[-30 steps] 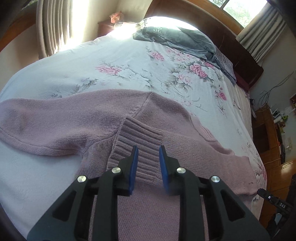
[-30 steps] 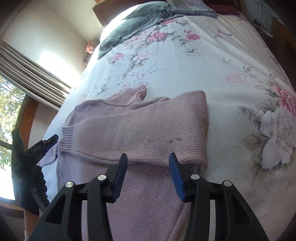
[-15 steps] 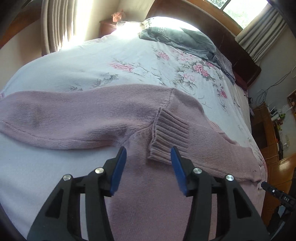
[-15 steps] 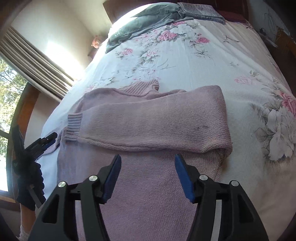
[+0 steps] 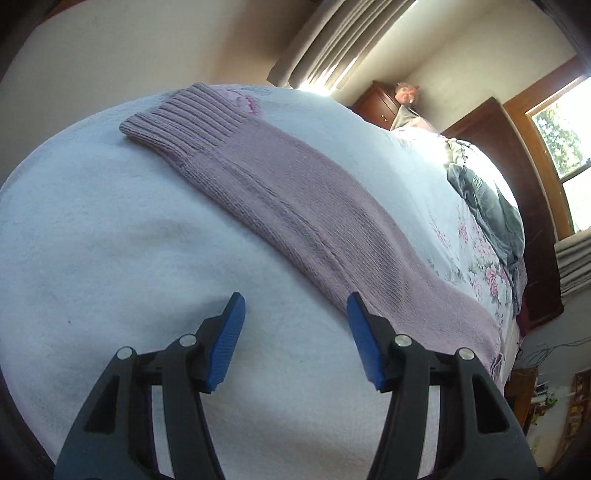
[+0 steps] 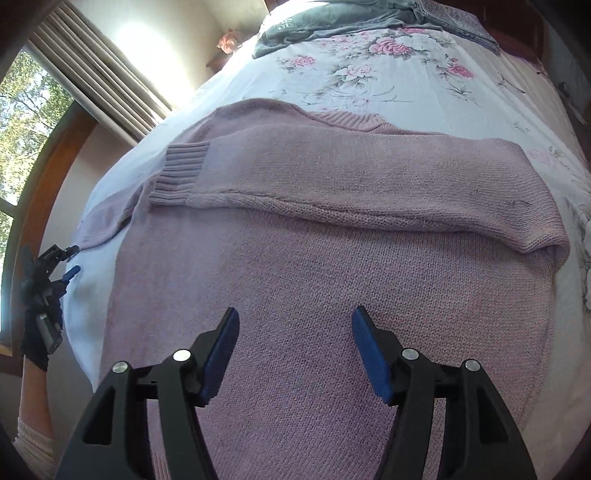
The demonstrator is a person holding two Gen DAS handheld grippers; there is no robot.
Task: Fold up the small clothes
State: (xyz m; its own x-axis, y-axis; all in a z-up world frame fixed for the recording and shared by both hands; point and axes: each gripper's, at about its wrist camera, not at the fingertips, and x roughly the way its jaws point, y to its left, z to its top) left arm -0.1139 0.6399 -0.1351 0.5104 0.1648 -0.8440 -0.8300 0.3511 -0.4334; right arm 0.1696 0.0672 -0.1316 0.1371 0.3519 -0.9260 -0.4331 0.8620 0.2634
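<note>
Left gripper (image 5: 293,325): jaws wide apart, holding nothing, hovering low over bare white bedsheet (image 5: 110,258). The right blue pad sits just at the near edge of the unfolded sleeve (image 5: 295,206), contact too close to call. That sleeve runs diagonally ahead and away to the left, ribbed cuff (image 5: 184,125) at the far end, flat and straight on the sheet, so my read is this gripper is lining up on it for the next fold. Right gripper (image 6: 293,339): also spread wide, empty, parked above the sweater (image 6: 332,295) body, not visibly touching it. Just ahead of it the other sleeve (image 6: 369,184) is already laid across the chest, cuff pointing left, fold bulging at the right shoulder; the collar is beyond that. Likely it's staying central to keep out of the way or pin the body if needed. The sweater lies flat, spread across the near part of the bed. Far ahead of both grippers: grey clothes (image 6: 332,22) piled near the headboard, well clear. In the right wrist view the left gripper shows at far left beside the outstretched sleeve. Judgement: one sleeve folded, one to go, then the body folds.
</note>
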